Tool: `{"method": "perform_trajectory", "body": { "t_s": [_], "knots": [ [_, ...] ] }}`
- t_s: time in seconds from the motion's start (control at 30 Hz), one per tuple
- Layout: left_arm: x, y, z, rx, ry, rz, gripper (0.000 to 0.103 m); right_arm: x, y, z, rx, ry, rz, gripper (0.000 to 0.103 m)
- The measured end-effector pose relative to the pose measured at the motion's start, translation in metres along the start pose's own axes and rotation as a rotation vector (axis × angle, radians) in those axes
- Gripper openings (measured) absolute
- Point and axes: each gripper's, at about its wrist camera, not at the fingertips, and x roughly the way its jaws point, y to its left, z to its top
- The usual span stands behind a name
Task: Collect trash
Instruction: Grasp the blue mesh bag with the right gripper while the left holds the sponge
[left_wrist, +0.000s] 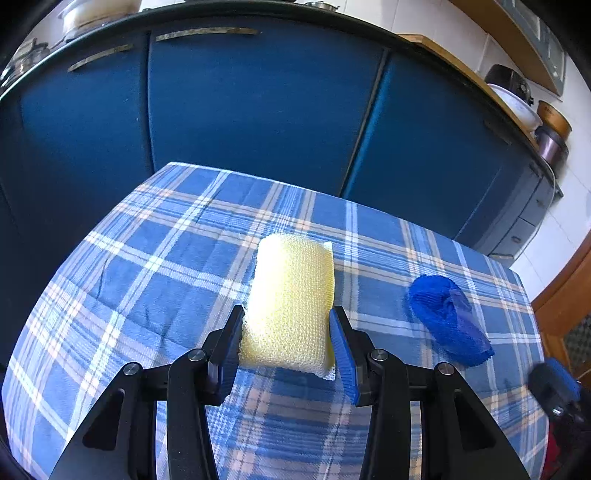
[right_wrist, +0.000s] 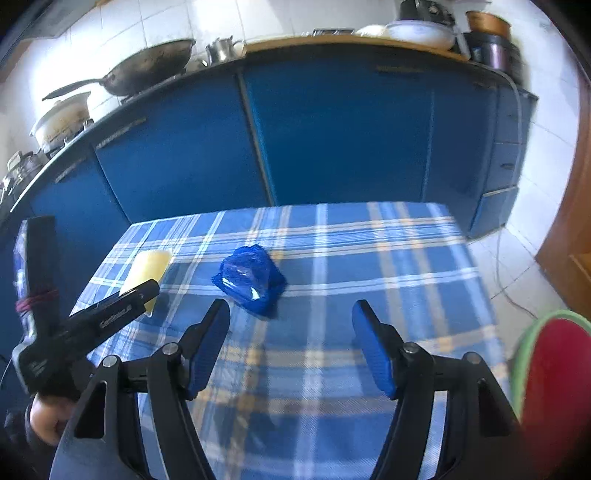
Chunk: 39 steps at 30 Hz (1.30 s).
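Left wrist: jaws pinching yellow sponge (left_wrist: 291, 302).

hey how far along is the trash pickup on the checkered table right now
Nothing looks binned yet. In hand: the left gripper is closed on the yellow sponge. Left: the blue wad lies loose on the tablecloth, ahead of the open, empty right gripper. The red bin waits at the right edge.

The near end of the sponge (left_wrist: 291, 302) is hidden between the left gripper's (left_wrist: 286, 334) fingers. Right of it, the right gripper (left_wrist: 554, 387) is blurred and cut by the frame edge. Right of the right gripper (right_wrist: 291, 325), a red, green-rimmed object (right_wrist: 550, 373) is blurred, cropped and unidentifiable. The blue bundle (right_wrist: 249, 280) ahead is smeared; its material cannot be told.
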Motion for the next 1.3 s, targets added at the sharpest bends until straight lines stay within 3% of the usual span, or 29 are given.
{"method": "perform_trajectory", "body": {
  "t_s": [0.23,0.5,0.77,0.93,1.3],
  "knots": [
    [0.006,0.003,-0.002,-0.005,0.022,-0.004,0.047,0.047,0.021,0.006,-0.033,0.062,0.030,0.070],
    [0.011,0.006,-0.001,-0.012,0.029,-0.005,0.047,0.073,0.027,0.013,-0.031,0.098,0.036,0.070],
    [0.012,0.006,-0.001,-0.011,0.031,-0.009,0.047,0.082,0.030,0.015,-0.021,0.108,0.000,0.036],
    [0.012,0.006,-0.001,-0.011,0.031,-0.009,0.047,0.069,0.021,0.014,-0.005,0.116,0.007,0.028],
    [0.012,0.006,-0.001,-0.012,0.030,-0.009,0.047,-0.008,-0.013,0.000,0.069,0.055,0.017,0.027]
  ]
}}
